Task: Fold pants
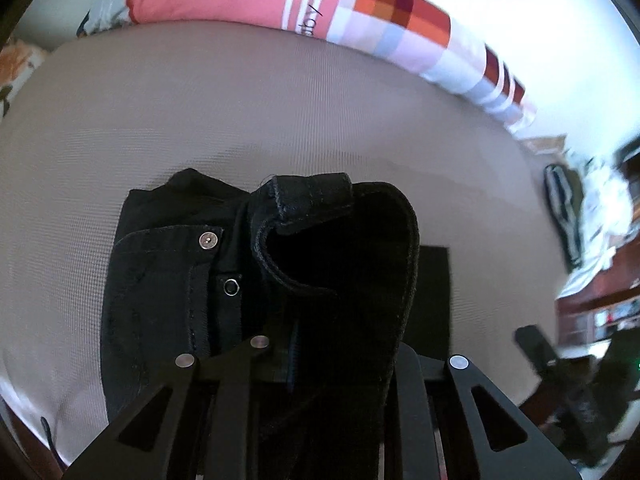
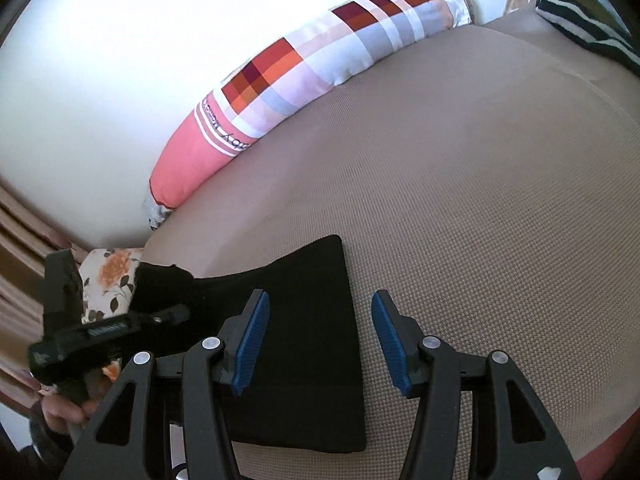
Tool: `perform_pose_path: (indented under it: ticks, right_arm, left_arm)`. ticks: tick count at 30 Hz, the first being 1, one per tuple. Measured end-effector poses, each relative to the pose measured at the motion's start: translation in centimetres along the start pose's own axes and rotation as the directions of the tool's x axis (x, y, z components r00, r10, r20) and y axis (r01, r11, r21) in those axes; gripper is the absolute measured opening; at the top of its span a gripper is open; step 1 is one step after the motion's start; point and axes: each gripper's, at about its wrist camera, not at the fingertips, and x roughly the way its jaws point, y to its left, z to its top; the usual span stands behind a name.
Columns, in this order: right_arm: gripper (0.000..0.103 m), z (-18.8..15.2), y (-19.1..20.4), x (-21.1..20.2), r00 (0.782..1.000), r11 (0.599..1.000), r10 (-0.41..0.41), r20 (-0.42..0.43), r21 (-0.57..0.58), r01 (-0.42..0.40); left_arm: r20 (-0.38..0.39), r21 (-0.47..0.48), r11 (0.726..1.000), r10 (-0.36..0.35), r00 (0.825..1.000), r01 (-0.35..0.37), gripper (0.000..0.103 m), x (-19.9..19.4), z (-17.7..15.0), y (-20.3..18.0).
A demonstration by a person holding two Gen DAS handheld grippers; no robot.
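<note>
The left gripper (image 1: 332, 360) is pointing forward and slightly down, its jaws drawn close together and pinching a raised fold of black cloth that hides the fingertips. The right gripper (image 2: 320, 344) is hovering low with its jaws spread wide, the blue ribbed pads (image 2: 252, 344) facing each other and gripping nothing. In the right wrist view, the person's left hand (image 2: 64, 404) is wrapping the left gripper's handle.

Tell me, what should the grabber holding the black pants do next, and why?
Probably carry the lifted waistband end forward and lay it down. The left gripper is shut on the black pants, bunched above the bed; the right gripper is open, holding nothing.
</note>
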Motion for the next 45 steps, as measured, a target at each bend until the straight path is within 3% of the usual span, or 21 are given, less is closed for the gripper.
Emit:
perform_pose_path:
  ticks: [6, 10, 11, 14, 17, 21, 23, 25, 29, 33, 39, 45]
  right_arm:
    - [0.052, -0.3, -0.5, 0.9, 0.999, 1.000, 0.005, -0.038, 0.011, -0.005]
    - [0.052, -0.6, -0.3, 1.3, 0.998, 1.000, -0.003, -0.057, 0.003, 0.003]
    - [0.052, -0.6, -0.3, 1.5, 0.998, 1.000, -0.002, -0.061, 0.002, 0.002]
    - [0.052, -0.8, -0.2, 1.8, 0.998, 1.000, -0.013, -0.069, -0.004, 0.013]
    - [0.052, -0.8, -0.1, 2.3, 0.996, 1.000, -0.017, -0.086, -0.011, 0.017]
    - [0.052, -0.8, 0.7, 3.2, 0.989, 0.998, 0.039, -0.139, -0.034, -0.044]
    - [0.052, -0.6, 1.4, 4.1, 0.971, 0.991, 0.125, -0.202, -0.030, -0.133]
    - [0.070, -0.4, 2.0, 5.1, 0.953, 0.981, 0.176, -0.245, -0.030, -0.189]
    - [0.073, -0.2, 3.4, 8.2, 0.906, 0.963, 0.225, -0.357, -0.059, -0.263]
    - [0.073, -0.3, 3.9, 10.6, 0.885, 0.963, 0.207, -0.418, -0.075, -0.260]
    - [0.073, -0.3, 5.1, 12.6, 0.877, 0.954, 0.210, -0.432, -0.106, -0.281]
    - [0.059, 0.6, 5.5, 14.7, 0.865, 0.943, 0.268, -0.424, -0.066, -0.325]
  left_arm:
    - [0.008, 0.049, 0.998, 0.046, 0.999, -0.047, 0.024, 2.0, -0.8, -1.0]
    - [0.011, 0.087, 0.996, 0.037, 0.999, -0.038, 0.040, 1.9, -1.1, -1.9]
    - [0.001, 0.100, 0.995, -0.001, 1.000, 0.000, 0.051, 1.6, -1.2, -1.9]
    - [-0.020, 0.134, 0.982, -0.134, 0.991, 0.135, 0.060, 0.4, -1.7, -2.5]
    - [0.039, 0.202, 0.967, -0.166, 0.985, 0.155, 0.067, -1.9, -2.1, -3.0]
    - [0.156, 0.190, 0.979, -0.103, 0.982, 0.073, 0.068, -4.3, -1.6, -0.5]
    - [0.192, 0.144, 0.989, -0.053, 0.980, 0.025, 0.068, -4.8, -1.2, 1.5]
    - [0.206, 0.098, 0.995, -0.006, 0.979, -0.015, 0.068, -4.9, -1.1, 4.1]
    - [0.191, 0.001, 0.997, 0.077, 0.979, -0.078, 0.068, -4.2, -1.4, 8.4]
    - [0.154, -0.077, 0.992, 0.107, 0.982, -0.096, 0.068, -3.5, -2.6, 11.9]
    - [0.117, -0.120, 0.986, 0.129, 0.985, -0.115, 0.068, -2.1, -3.7, 13.9]
    - [0.117, -0.131, 0.986, 0.118, 0.986, -0.103, 0.068, -1.5, -4.0, 14.4]
